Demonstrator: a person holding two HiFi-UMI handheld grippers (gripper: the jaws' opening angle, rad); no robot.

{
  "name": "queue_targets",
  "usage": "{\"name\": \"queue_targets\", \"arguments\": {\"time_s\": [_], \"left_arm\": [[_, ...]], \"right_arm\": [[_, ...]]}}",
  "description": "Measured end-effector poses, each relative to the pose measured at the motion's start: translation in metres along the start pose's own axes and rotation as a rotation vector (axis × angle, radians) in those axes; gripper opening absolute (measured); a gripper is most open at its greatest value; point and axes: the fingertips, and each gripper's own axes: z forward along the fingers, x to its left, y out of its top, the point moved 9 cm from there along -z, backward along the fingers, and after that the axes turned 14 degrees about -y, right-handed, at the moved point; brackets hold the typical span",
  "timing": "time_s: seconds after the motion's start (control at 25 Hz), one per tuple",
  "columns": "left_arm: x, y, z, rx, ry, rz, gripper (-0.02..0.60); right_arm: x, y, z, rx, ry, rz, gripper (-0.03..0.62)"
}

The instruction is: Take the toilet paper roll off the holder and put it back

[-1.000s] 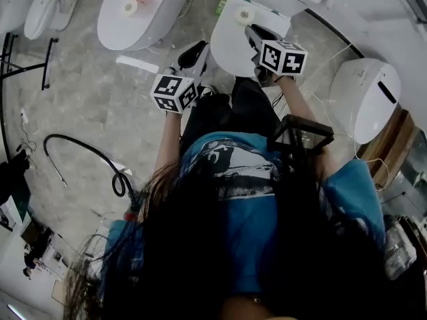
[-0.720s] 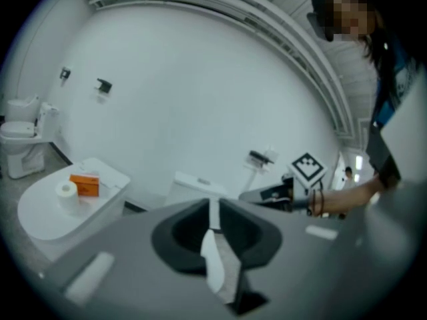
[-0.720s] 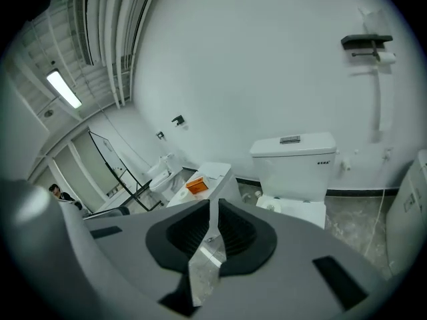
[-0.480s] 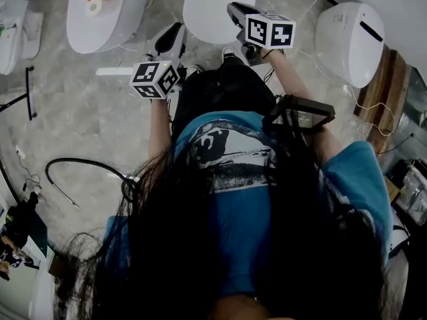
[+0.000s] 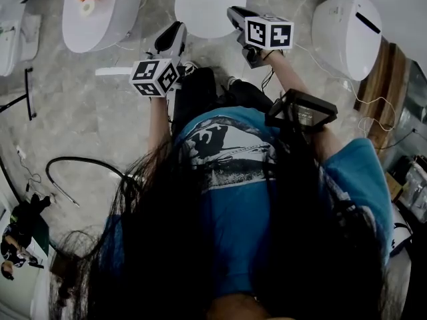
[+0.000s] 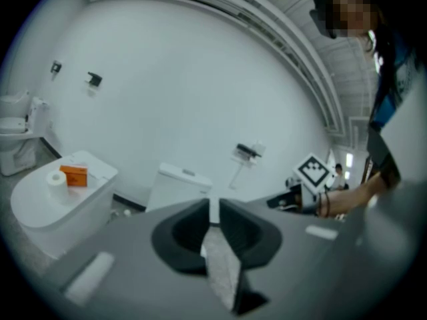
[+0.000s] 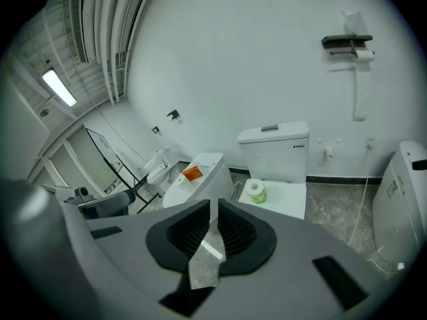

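High on the white wall the black holder (image 7: 346, 42) carries a toilet paper roll (image 7: 363, 55) with a strip hanging down. The left gripper view shows this holder (image 6: 247, 152) small and far off. My right gripper (image 7: 213, 210) is shut with nothing in it and points at the wall, well short of the holder. My left gripper (image 6: 213, 209) is also shut and empty. In the head view both are held out in front of the body, the left gripper (image 5: 175, 31) beside the right gripper (image 5: 235, 12).
A toilet (image 7: 273, 153) stands below the holder with a green-labelled roll (image 7: 254, 191) on its lid. Left of it another toilet (image 7: 200, 189) holds an orange box (image 7: 192, 173) and a roll. A third toilet (image 5: 347, 35) stands at the right. A black hose (image 5: 80, 169) lies on the floor.
The head view has swung, so the toilets now sit nearer its top edge. Both grippers stay held out in front of the body, shifted slightly up-left in frame.
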Motion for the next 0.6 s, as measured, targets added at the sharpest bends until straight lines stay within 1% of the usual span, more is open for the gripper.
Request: {"name": "queue_targets", "arguments": {"time_s": [0.16, 0.36, 0.48, 0.6], "left_arm": [[-0.031, -0.011, 0.011, 0.007, 0.016, 0.004, 0.031], [-0.085, -0.036, 0.026, 0.021, 0.041, 0.015, 0.031], [-0.113, -0.051, 0.030, 0.023, 0.069, 0.021, 0.031], [-0.140, -0.065, 0.026, 0.003, 0.103, 0.008, 0.031]], "right_arm": [[-0.020, -0.016, -0.018, 0.014, 0.022, -0.016, 0.051], [-0.053, -0.047, -0.051, 0.029, 0.060, -0.047, 0.051], [-0.069, -0.062, -0.068, 0.027, 0.088, -0.066, 0.050], [-0.079, -0.076, -0.089, 0.020, 0.122, -0.068, 0.051]]}}
